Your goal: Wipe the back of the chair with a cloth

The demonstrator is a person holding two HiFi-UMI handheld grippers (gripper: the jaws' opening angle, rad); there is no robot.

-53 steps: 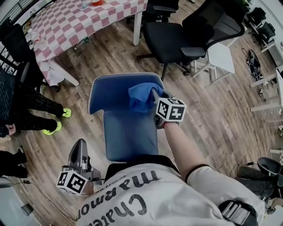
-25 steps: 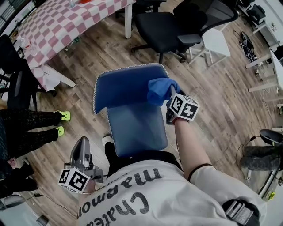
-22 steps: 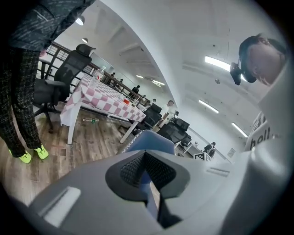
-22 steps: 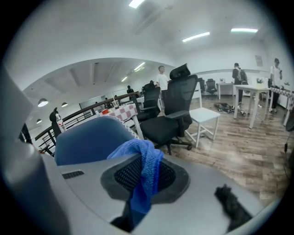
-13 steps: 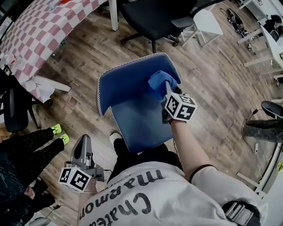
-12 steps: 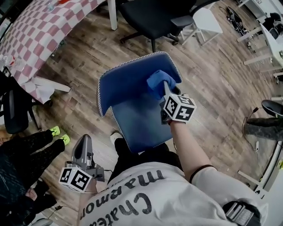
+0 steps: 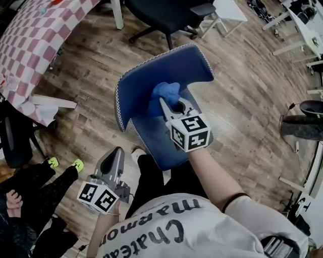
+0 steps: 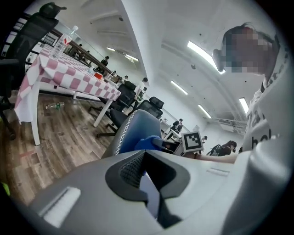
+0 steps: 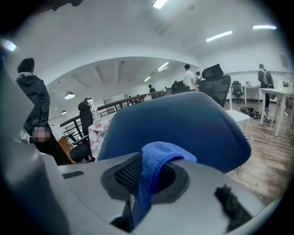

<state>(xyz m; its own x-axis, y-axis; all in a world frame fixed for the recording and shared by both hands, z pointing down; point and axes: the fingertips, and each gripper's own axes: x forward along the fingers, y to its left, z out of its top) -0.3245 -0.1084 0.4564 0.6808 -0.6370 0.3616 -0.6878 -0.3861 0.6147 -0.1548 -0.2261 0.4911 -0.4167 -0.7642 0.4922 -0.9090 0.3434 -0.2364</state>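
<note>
— Whereabouts of the blue cloth (image 7: pixel 164 94)?
— Bunched low against the front face of the blue chair back (image 7: pixel 176 65), near its middle, just above the seat (image 7: pixel 149 136).
— Long axis?
— Along the jaws: pinched at one end, free end pointing forward at the chair back, drooping right in the right gripper view.
— Held how?
— Clamped between the jaws of the right gripper (image 7: pixel 162 102).
— And the left gripper (image 7: pixel 117 152)?
— Down beside the seat's near-left corner, well apart from the cloth, jaws drawn together on nothing.
— Around?
— Underneath, wooden floor (image 7: pixel 91 75); far left, checkered table (image 7: pixel 30 35); beyond the chair back, black office chair (image 7: pixel 161 12).
</note>
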